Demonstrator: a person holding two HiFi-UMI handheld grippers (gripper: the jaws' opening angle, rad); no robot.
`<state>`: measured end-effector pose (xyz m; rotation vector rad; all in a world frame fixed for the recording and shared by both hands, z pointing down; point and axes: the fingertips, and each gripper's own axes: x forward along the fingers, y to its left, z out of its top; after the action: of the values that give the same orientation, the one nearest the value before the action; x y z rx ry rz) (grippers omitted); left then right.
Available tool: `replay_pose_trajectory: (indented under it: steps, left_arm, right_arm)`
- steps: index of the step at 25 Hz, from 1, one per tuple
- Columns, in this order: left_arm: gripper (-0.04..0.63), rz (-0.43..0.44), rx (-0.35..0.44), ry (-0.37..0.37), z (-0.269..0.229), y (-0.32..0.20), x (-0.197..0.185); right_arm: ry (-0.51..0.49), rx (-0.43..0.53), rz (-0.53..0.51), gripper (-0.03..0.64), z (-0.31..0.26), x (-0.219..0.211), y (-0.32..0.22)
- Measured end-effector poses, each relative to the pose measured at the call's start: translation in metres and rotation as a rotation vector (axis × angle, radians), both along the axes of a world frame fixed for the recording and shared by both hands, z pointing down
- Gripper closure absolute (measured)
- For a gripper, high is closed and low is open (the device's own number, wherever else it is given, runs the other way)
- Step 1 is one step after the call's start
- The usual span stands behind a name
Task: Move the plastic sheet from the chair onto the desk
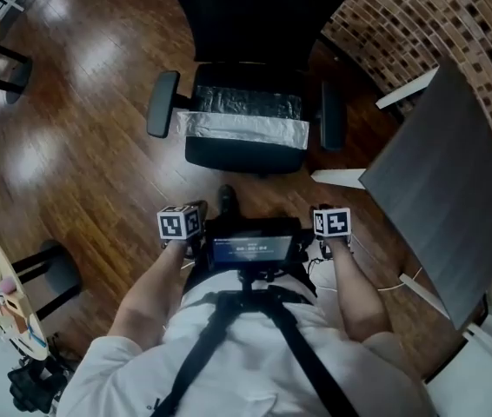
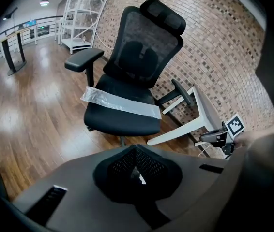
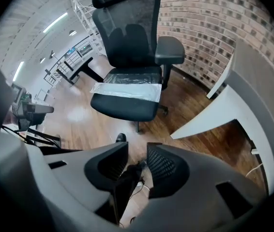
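The left gripper (image 2: 136, 152) was seen with its jaws pressed together and nothing caught between them. The right gripper (image 3: 137, 150) was held with its jaws apart, and only floor and cable were visible through the gap. Both were kept close to the person's body, well apart from the office chair (image 1: 246, 156).

The plastic sheet (image 1: 242, 129) was found lying on the chair's seat, untouched. A smooth, pale band was laid along the seat's front edge, and a darker, crinkled part was spread behind it towards the backrest. Its long axis was set across the seat, from armrest to armrest, and its left end was carried slightly past the seat's left edge.

The sheet was judged to be thin, light and limp, and probably slippery. It would be expected to sag and fold once lifted. A hold at the two short ends, one gripper on each near the front corners, was judged best, so that it could be kept stretched.

The grey desk (image 1: 442, 181) was seen to the chair's right.
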<state>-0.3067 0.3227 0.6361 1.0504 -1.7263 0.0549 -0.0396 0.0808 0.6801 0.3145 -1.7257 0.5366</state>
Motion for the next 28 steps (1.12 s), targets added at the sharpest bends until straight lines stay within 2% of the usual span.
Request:
replay_pose_trajectory:
  steps: [4, 7, 11, 18, 23, 28]
  left_arm:
    - [0.583, -0.016, 0.047, -0.028, -0.005, -0.02, -0.018]
    - [0.551, -0.016, 0.055, -0.034, -0.005, -0.028, -0.03]
    - [0.551, -0.001, 0.068, -0.033, -0.004, -0.041, -0.042]
    - [0.551, 0.018, 0.068, -0.026, 0.016, -0.056, -0.06]
    - [0.566, 0.021, 0.055, -0.029, 0.032, -0.067, -0.075]
    - [0.581, 0.04, 0.064, -0.042, 0.049, -0.081, -0.087]
  right_arm:
    - [-0.071, 0.041, 0.009, 0.488, -0.007, -0.041, -0.012]
    - [-0.099, 0.043, 0.039, 0.488, -0.009, -0.06, -0.017]
    - [-0.151, 0.058, 0.058, 0.488, -0.013, -0.091, -0.025]
    - [-0.124, 0.058, 0.064, 0.488, 0.008, -0.108, -0.029]
    - [-0.123, 0.067, 0.124, 0.488, 0.024, -0.118, -0.04]
    - [-0.168, 0.131, 0.148, 0.489, 0.037, -0.138, -0.059]
